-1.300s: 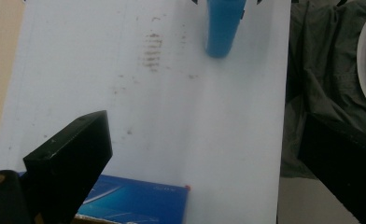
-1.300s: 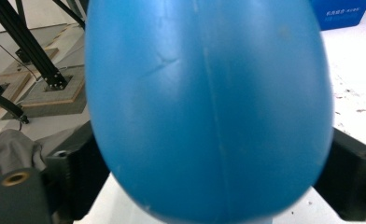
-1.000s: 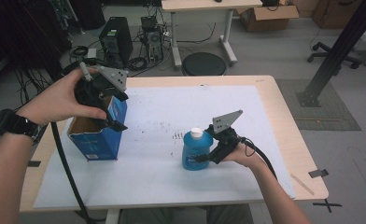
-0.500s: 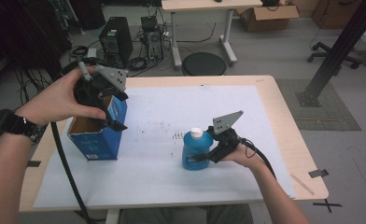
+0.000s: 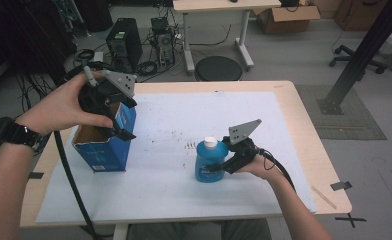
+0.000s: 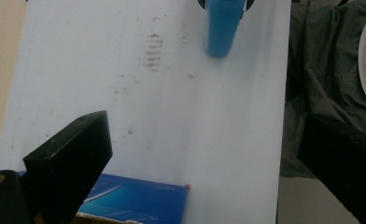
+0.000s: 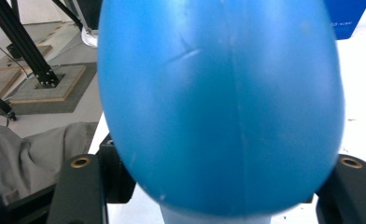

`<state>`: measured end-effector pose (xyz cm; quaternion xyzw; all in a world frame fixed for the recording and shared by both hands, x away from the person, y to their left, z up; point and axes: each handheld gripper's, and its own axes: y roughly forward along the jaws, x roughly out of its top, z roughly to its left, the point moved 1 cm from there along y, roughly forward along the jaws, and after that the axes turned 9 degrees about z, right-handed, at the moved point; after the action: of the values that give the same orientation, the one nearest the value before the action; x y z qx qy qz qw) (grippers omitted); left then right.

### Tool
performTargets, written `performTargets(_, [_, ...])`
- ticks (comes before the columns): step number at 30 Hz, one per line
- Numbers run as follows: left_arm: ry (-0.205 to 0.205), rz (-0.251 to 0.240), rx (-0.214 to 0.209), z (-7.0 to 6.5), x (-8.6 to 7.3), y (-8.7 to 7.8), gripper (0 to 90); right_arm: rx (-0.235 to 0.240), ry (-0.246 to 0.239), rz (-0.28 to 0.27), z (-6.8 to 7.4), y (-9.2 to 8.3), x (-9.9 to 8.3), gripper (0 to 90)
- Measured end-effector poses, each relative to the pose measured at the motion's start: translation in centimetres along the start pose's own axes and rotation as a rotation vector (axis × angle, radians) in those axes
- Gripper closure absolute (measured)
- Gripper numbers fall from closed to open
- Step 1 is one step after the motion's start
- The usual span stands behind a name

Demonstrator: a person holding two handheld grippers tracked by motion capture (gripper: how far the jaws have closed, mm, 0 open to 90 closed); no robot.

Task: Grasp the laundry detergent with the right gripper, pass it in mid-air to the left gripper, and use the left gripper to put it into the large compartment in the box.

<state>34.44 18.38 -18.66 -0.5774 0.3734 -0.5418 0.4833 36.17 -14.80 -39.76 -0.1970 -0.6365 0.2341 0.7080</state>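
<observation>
Right claw clamps blue bottle; high view alone shows white cap.

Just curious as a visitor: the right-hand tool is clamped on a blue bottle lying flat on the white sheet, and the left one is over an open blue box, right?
Nearly. The blue bottle isn't lying flat: the high view shows it standing upright on the white sheet, white cap on top, with the right gripper clamped on it. The left gripper is indeed over the open blue box.

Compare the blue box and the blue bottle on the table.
The box is square-sided cardboard, open at the top; the bottle is rounded plastic, closed with a white cap. The box is at the left gripper, whose jaws stand apart; the right gripper clamps the bottle. Both are blue and upright.
</observation>
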Motion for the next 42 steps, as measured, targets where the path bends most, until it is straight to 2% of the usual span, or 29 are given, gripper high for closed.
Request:
performTargets(19, [0.008, -0.006, -0.001, -0.1, 0.4, -0.3, 4.2, -0.009, -0.013, 0.001, -0.1, 0.0, 0.0, 41.1])
performTargets(26, [0.013, 0.0, -0.003, -0.2, 0.7, -0.5, 4.2, -0.018, -0.007, 0.03, -0.1, 0.0, 0.6, 41.7])
performTargets(32, [0.014, 0.008, -0.002, -0.2, 1.3, -0.8, 4.2, -0.013, -0.014, 0.047, -0.1, -0.2, 2.4, 41.8])
performTargets(37, [0.015, 0.007, 0.0, -0.4, 1.9, -1.1, 3.9, -0.01, -0.042, 0.053, -0.1, -0.4, 5.0, 41.9])
performTargets(38, [0.013, 0.008, -0.003, -0.4, 2.0, -1.2, 3.9, -0.006, -0.056, 0.061, -0.1, -0.4, 6.0, 41.9])
performTargets(39, [0.016, 0.012, -0.002, -0.4, 2.2, -1.2, 3.9, -0.006, -0.056, 0.061, -0.1, -0.4, 6.0, 41.9])
performTargets(42, [0.024, 0.009, -0.001, -0.6, 2.8, -1.5, 3.8, -0.001, -0.07, 0.082, -0.1, -0.1, 7.6, 42.0])
